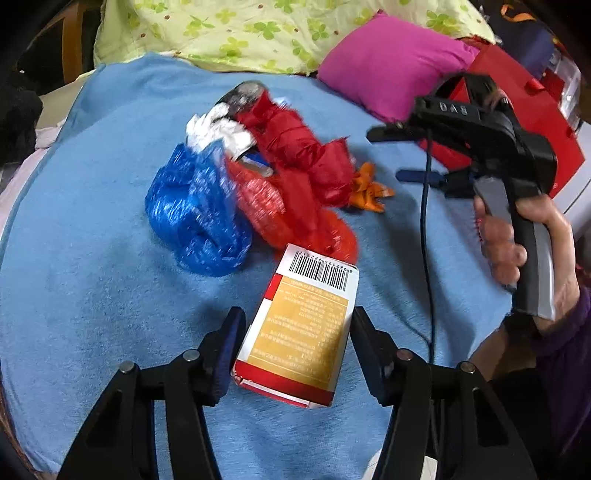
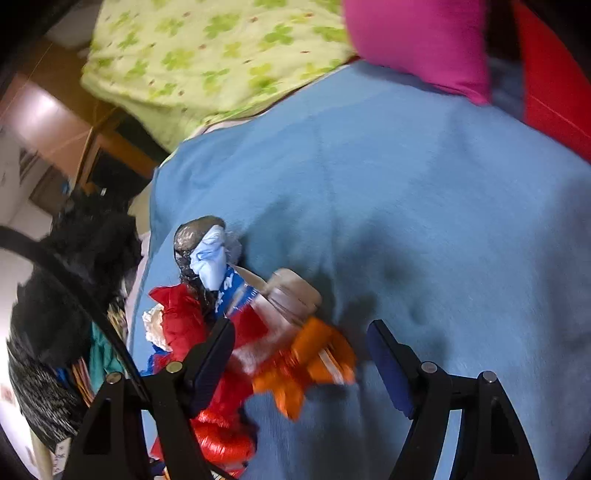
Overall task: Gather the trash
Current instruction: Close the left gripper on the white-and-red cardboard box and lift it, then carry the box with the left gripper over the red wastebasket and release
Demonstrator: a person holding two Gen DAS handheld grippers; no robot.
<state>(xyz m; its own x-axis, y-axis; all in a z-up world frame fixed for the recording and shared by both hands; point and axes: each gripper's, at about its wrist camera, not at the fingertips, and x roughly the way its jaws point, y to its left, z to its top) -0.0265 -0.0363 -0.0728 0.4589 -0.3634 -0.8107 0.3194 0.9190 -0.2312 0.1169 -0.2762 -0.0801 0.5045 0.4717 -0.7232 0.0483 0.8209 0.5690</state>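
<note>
A red, white and gold carton (image 1: 303,332) with a barcode sits between the fingers of my left gripper (image 1: 295,350), and both pads touch its sides. Beyond it on the blue blanket (image 1: 92,277) lies a trash pile: a blue plastic bag (image 1: 195,210), a red plastic bag (image 1: 299,166), white crumpled paper (image 1: 218,129) and an orange wrapper (image 1: 369,190). My right gripper (image 1: 400,153) hovers by the pile, held by a hand (image 1: 517,240). In the right wrist view the right gripper (image 2: 301,365) is open around the orange wrapper (image 2: 306,365), with a gap to the right pad.
A pink cushion (image 1: 391,62), a green clover quilt (image 1: 258,29) and a red box (image 1: 535,110) border the blanket's far side. A black furry thing (image 2: 74,280) lies off the blanket's left edge. A black cable (image 1: 426,240) hangs from the right gripper.
</note>
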